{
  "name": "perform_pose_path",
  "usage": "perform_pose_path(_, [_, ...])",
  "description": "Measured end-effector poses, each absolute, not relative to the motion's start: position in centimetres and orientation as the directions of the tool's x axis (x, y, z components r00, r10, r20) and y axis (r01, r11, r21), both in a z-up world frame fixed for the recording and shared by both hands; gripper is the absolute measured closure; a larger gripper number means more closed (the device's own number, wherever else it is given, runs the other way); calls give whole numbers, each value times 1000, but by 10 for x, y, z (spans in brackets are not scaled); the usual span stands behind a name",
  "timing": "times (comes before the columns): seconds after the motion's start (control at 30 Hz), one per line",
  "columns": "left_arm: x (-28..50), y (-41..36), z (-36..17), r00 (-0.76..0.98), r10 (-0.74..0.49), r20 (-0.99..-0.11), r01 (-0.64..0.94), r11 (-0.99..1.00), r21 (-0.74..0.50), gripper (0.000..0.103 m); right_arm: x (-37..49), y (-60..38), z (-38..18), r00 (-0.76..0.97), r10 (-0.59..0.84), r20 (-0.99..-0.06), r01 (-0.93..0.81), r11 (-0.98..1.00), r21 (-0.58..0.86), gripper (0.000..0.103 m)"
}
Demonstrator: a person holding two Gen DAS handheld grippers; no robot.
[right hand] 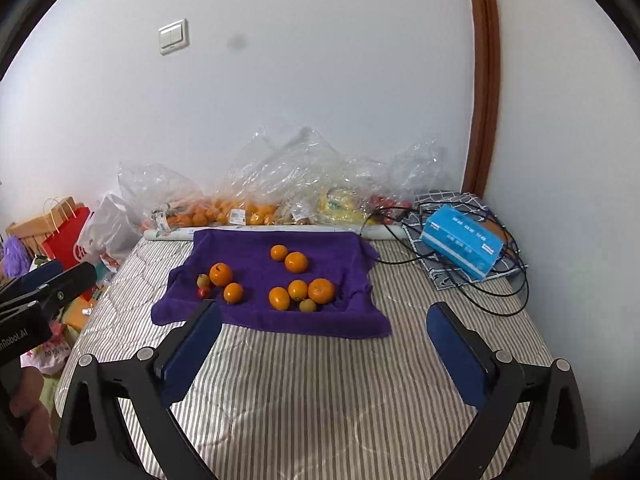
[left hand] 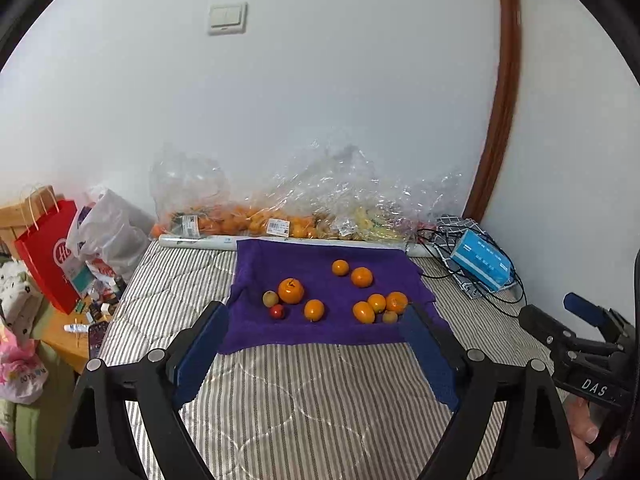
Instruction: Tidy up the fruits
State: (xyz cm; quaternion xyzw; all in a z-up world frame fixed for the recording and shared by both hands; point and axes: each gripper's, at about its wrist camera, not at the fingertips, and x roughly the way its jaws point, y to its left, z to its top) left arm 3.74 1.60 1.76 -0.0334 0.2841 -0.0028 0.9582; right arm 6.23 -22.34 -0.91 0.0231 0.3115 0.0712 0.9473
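Observation:
A purple towel (left hand: 320, 256) (right hand: 256, 248) lies on the striped mattress and carries several oranges, two small brown-green fruits and one small red fruit. A large orange (left hand: 291, 291) (right hand: 221, 274) sits at the left beside a brown-green fruit (left hand: 270, 299) and the red fruit (left hand: 277, 311) (right hand: 203, 291). A cluster of oranges (left hand: 380, 306) (right hand: 304, 292) sits at the right. My left gripper (left hand: 316, 320) is open and empty above the towel's near edge. My right gripper (right hand: 324, 320) is open and empty, near the towel's front right corner.
Clear plastic bags of oranges and other fruit (left hand: 256, 216) (right hand: 248, 208) line the wall behind the towel. A blue tissue box (left hand: 482, 264) (right hand: 460, 246) with black cables lies at the right. A red paper bag (left hand: 50, 256) and clutter stand left of the mattress.

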Motion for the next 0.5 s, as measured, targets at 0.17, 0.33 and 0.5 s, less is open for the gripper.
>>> perform_pose_path(0.17, [32, 7, 18, 842, -11, -539, -16, 999, -45, 14, 53, -229, -5, 802, 146, -579, -117, 989, 86, 2])
perform_pose_path(0.33, [30, 4, 17, 839, -6, -544, -17, 999, -38, 14, 49, -232, -5, 803, 146, -578, -116, 989, 89, 2])
perform_pose_path(0.5, [30, 3, 16, 836, 1, -548, -23, 999, -33, 14, 46, -232, -4, 802, 143, -579, -112, 990, 90, 2])
